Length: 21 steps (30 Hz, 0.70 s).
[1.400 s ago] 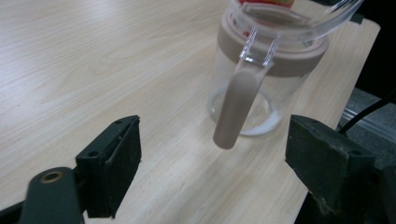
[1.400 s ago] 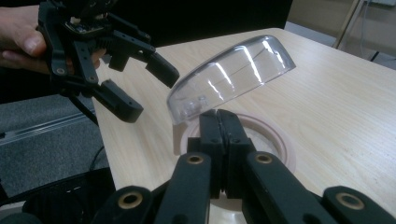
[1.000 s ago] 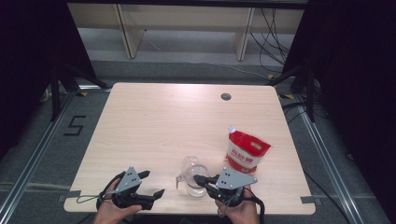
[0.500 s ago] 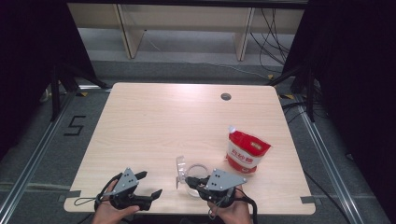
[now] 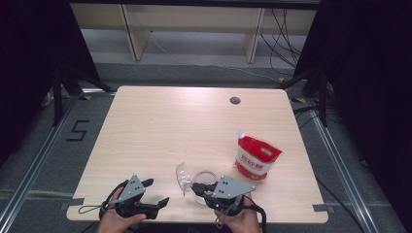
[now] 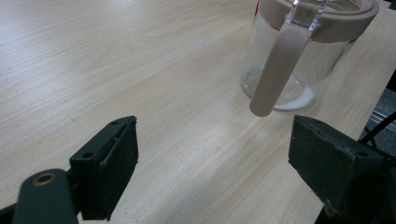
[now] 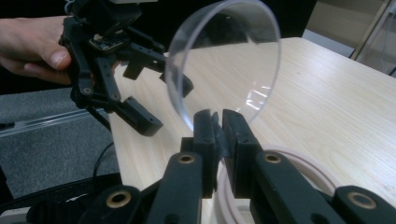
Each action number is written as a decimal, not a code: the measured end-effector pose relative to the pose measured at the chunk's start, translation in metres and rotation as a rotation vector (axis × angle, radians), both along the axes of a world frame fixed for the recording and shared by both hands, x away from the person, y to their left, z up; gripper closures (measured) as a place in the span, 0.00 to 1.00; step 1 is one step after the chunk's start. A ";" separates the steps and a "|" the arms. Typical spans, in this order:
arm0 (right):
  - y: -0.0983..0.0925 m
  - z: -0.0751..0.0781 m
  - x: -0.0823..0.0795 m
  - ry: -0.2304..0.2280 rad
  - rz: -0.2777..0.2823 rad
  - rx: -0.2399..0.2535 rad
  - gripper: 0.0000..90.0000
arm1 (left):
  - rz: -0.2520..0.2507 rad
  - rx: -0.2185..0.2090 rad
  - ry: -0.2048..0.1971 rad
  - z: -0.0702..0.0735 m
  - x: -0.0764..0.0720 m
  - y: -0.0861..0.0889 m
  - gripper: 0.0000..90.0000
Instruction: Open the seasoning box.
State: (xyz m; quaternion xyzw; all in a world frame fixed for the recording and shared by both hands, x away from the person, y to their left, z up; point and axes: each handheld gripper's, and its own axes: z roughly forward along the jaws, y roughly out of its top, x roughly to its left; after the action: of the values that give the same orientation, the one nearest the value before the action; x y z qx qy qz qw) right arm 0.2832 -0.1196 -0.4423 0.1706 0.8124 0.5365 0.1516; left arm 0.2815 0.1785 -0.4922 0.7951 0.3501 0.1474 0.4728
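While the right tongs [image 7: 217,123] pinch the clear lid [image 7: 224,60] upright beside the glass jar [image 5: 204,178], their jaws just easing, the left tongs [image 5: 156,192] gape empty at the table's [image 5: 170,121] near edge.

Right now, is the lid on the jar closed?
No, the clear lid stands open above the jar, pinched by the right gripper.

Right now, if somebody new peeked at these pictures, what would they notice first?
Probably the round clear plastic lid standing up on edge at the near side of the pale wooden table, pinched at its rim by the right gripper above a clear glass jar with a pinkish collar. Next, the bright red and white pouch standing to the jar's right. The left gripper waits open nearby.
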 end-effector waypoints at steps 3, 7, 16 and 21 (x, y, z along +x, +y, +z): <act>-0.011 0.001 0.003 -0.005 -0.023 0.005 0.92 | -0.008 0.013 -0.006 0.000 0.001 0.000 0.18; -0.023 0.000 0.004 -0.005 -0.058 0.015 0.89 | -0.004 0.002 0.001 0.000 0.000 -0.001 0.18; -0.070 -0.002 0.006 0.001 -0.163 0.028 0.79 | -0.013 0.006 0.000 -0.001 0.000 0.000 0.18; -0.085 -0.001 0.003 0.013 -0.229 0.036 0.75 | -0.022 0.005 -0.006 -0.001 0.000 -0.001 0.18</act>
State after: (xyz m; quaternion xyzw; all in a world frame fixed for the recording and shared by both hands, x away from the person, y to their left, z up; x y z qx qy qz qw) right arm 0.2861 -0.2043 -0.4434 0.2683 0.7788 0.5293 0.2035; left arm 0.2813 0.1780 -0.4929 0.7995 0.3397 0.1455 0.4736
